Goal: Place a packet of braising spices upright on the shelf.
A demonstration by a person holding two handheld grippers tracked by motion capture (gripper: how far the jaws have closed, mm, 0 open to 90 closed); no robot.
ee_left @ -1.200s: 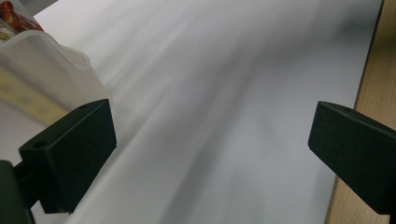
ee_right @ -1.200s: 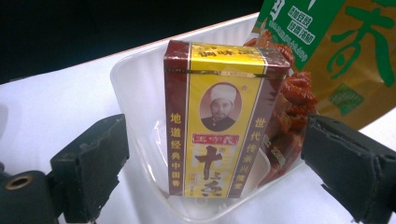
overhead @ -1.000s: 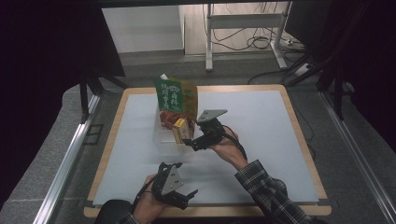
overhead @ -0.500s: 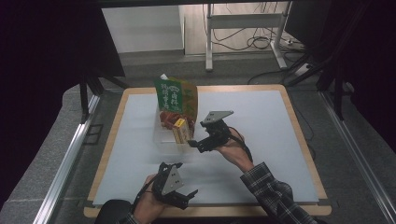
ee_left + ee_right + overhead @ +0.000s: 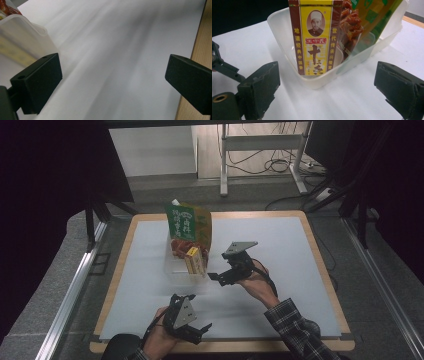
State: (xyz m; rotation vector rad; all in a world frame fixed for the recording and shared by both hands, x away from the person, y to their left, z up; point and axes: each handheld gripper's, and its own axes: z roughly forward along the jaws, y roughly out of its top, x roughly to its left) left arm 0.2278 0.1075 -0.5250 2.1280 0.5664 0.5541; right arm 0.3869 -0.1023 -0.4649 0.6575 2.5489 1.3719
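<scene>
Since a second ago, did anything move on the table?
The right gripper backed away a little from the clear tub, toward the person, fingers open and empty. The left gripper, the yellow box and the green bag stayed put.

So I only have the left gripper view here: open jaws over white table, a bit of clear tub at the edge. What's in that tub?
Observer: A yellow and maroon box stands upright in the clear tub, beside a green bag.
Operator: Where's the other gripper?
Observer: The right gripper sits just right of the tub, pointed at it.
Operator: Holding anything?
Observer: No, its jaws are wide open and empty.
</scene>
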